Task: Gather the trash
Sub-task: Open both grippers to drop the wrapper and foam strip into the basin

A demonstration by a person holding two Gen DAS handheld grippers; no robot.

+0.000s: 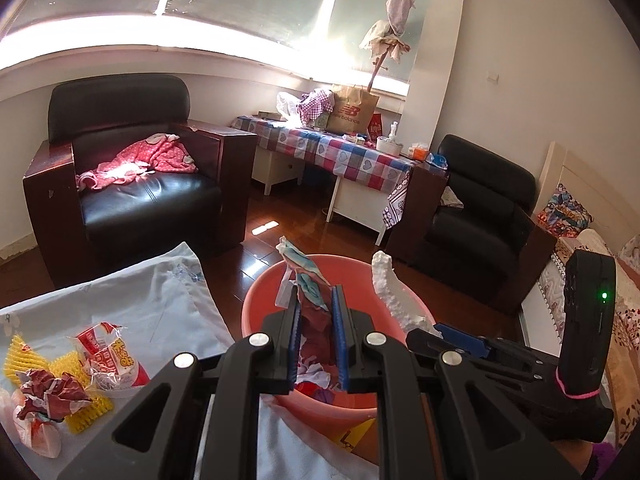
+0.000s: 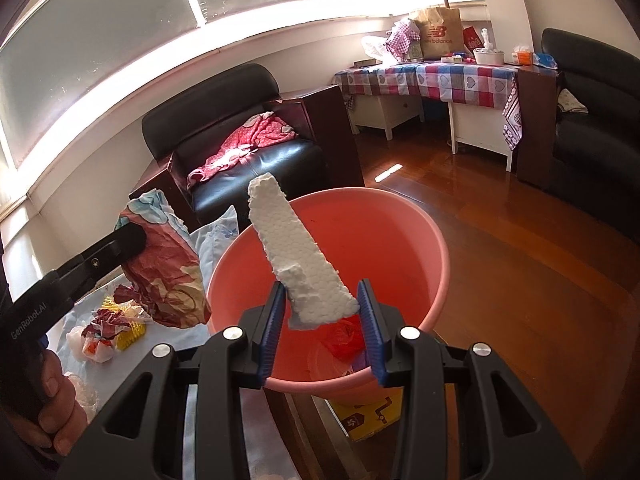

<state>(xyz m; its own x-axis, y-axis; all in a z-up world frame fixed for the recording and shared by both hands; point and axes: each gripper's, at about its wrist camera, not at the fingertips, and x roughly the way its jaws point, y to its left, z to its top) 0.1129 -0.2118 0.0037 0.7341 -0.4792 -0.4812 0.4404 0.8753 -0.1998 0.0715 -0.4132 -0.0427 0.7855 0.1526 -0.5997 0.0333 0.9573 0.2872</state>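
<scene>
A salmon-pink basin (image 1: 352,404) (image 2: 400,248) stands at the table's edge with red trash in its bottom. My left gripper (image 1: 317,300) is shut on a crumpled red and blue paper wrapper (image 1: 308,284) (image 2: 168,268) and holds it over the basin's near rim. My right gripper (image 2: 322,292) is shut on a long white foam piece (image 2: 296,256) (image 1: 390,288) that sticks up over the basin. More trash lies on the pale blue cloth (image 1: 160,300): a red-and-white plastic bag (image 1: 108,352), yellow foam netting (image 1: 24,360) and a crumpled red wrapper (image 1: 48,400).
A black armchair (image 1: 132,184) with a pink garment stands beyond the cloth. A checked-cloth desk (image 1: 340,152) carries bags and boxes. A second black chair (image 1: 472,216) is at the right. A yellow box (image 2: 372,416) lies under the basin. Wooden floor lies between.
</scene>
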